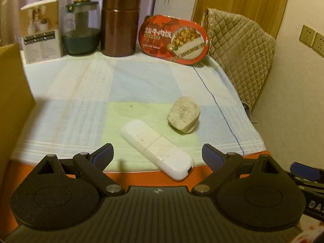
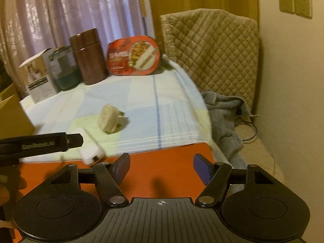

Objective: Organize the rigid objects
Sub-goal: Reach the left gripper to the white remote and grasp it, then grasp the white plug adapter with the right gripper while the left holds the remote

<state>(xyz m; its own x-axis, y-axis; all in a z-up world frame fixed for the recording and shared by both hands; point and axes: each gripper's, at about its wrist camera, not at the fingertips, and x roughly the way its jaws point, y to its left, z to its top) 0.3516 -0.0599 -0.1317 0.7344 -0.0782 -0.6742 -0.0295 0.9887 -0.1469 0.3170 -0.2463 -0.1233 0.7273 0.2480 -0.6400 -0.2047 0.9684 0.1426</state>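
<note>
Checked cloth covers the counter [image 1: 81, 85]; the left claw [image 1: 158, 156] gapes wide over the white plastic remote [image 1: 158, 151], likely lining up a grasp; the right claw [image 2: 161, 169] hangs open, empty.

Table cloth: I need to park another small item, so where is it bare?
Free: the checked cloth between the back row and the white remote, left of the plug adapter. Crowded: the back edge, with box, glass jar, brown flask, red meal tray.
</note>
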